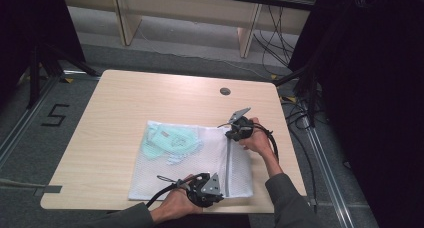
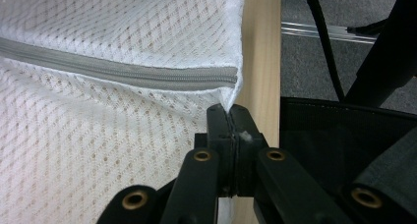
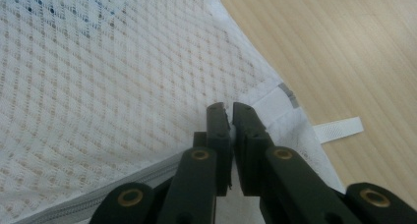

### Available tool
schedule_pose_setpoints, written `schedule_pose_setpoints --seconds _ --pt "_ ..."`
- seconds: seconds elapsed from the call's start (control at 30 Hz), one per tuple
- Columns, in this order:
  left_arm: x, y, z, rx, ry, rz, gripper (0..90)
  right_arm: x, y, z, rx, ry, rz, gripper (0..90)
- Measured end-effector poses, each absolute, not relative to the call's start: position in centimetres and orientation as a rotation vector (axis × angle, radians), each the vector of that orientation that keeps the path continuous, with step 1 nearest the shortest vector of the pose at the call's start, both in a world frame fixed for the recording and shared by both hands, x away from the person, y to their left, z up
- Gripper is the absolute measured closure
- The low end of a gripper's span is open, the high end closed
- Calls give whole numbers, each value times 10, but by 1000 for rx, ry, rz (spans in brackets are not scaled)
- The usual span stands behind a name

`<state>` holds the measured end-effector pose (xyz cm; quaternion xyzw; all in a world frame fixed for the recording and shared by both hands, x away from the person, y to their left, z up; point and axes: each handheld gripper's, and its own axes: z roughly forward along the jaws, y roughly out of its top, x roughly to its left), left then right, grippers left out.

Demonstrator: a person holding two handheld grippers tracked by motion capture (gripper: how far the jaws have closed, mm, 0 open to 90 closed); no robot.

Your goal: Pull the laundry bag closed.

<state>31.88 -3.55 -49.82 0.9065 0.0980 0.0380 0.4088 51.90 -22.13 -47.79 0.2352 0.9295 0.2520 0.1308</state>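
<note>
Setting: pale wooden desk (image 1: 125,103) in a dim room, dark curtains at the sides, cables on the grey floor beyond.
Mesh bag: white mesh laundry bag (image 1: 200,163) lies flat on the near right part of the desk, its near edge close to the desk's front edge.
Contents: mint-green garment (image 1: 167,140) shows through the mesh in the bag's far left part, well away from both claws.
Zipper: grey zipper (image 1: 228,168) runs front to back near the bag's right side; in the left gripper view its closed end (image 2: 231,80) sits just above the jaw tips.
Left claw: left claw (image 1: 212,188) is pinched tight on the bag's near corner by the zipper's end, jaws pressed together on a fold of mesh; likely an anchor so the bag cannot slide.
Right claw: right claw (image 1: 235,133) sits at the far end of the zipper line, jaws nearly together; whether they nip the zipper pull or the bag's hem there is hidden between them.
Loop: white hanging tab (image 3: 339,128) sticks out from the bag's corner onto bare wood.
Reading: gripping both ends keeps the zipper line taut, which suits running the slider along it.
</note>
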Motion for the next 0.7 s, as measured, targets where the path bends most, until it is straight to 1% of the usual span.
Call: schedule_pose_setpoints --seconds 0.7 --pt "318 -37 -498 2270 260 78 890 529 -224 -479 722 2673 737 870"
